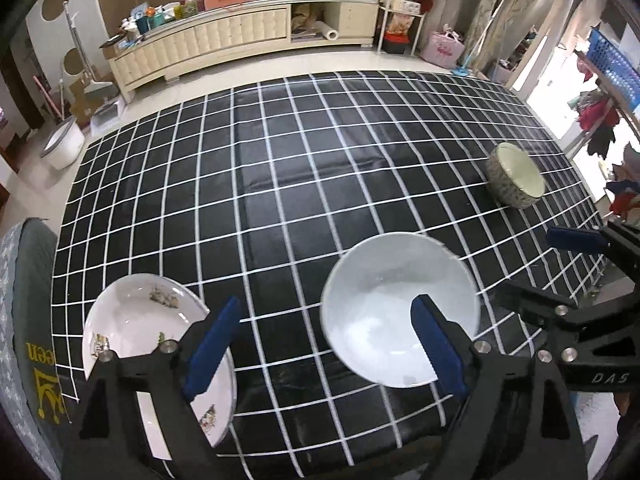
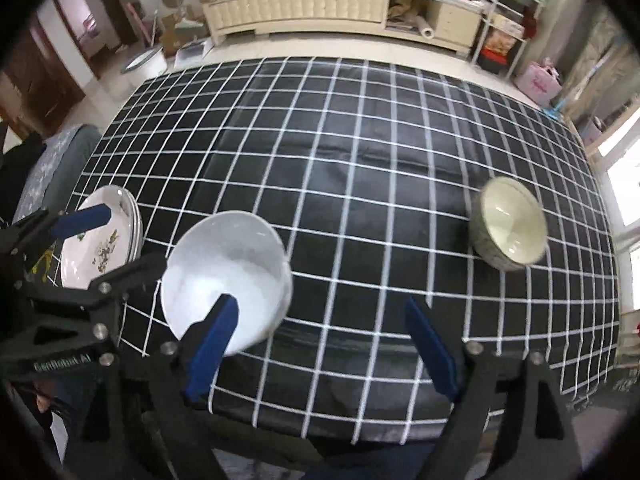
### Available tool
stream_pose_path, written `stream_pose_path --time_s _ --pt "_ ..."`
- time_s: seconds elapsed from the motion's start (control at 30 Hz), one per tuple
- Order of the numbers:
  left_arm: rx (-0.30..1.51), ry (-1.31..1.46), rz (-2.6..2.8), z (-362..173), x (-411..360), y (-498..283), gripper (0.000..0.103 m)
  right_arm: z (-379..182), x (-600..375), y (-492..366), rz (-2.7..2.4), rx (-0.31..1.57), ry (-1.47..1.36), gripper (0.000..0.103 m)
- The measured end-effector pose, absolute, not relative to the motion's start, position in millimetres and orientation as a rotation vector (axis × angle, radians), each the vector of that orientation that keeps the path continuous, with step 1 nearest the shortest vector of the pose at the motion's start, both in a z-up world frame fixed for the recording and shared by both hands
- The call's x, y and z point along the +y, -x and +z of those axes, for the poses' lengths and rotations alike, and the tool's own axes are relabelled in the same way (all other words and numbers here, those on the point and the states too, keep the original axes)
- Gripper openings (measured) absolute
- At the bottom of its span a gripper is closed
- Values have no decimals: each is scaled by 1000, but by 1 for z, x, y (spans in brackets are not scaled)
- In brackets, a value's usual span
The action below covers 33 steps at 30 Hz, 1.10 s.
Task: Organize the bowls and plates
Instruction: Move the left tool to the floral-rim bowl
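both claws stand wide open with nothing between their blue pads. the left claw (image 1: 324, 340) hangs over the table (image 1: 280, 184) between the plates (image 1: 136, 320) and the white bowl (image 1: 396, 304). the right claw (image 2: 320, 344) hangs just right of that white bowl (image 2: 228, 276). the patterned bowl (image 2: 508, 224) sits well apart, far right. the plates (image 2: 100, 244) are stacked at the table's left edge.

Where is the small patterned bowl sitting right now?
The patterned bowl stands alone on the checked tablecloth, right of centre in the right wrist view, apart from the white bowl and the stacked plates further left.
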State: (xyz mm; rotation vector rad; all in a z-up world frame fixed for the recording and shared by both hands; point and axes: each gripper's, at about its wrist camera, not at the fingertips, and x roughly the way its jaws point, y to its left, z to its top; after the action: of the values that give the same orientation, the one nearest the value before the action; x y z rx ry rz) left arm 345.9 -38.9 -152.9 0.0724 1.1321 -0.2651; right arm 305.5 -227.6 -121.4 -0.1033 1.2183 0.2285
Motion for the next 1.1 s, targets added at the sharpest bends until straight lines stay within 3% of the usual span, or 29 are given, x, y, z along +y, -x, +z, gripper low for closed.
stream_pose_path --time_s 0.13,0.7,1.1 --pt "1107 -92 -274 -145 -54 -348 103 -115 -246 -302 185 1199 126 88" --pt "1105 -69 -396 -113 -149 -396 103 -85 -350 -323 46 1174 31 88" --pt "1174 -86 -459 -128 -223 -441 103 -106 -416 -358 -11 1187 -72 88"
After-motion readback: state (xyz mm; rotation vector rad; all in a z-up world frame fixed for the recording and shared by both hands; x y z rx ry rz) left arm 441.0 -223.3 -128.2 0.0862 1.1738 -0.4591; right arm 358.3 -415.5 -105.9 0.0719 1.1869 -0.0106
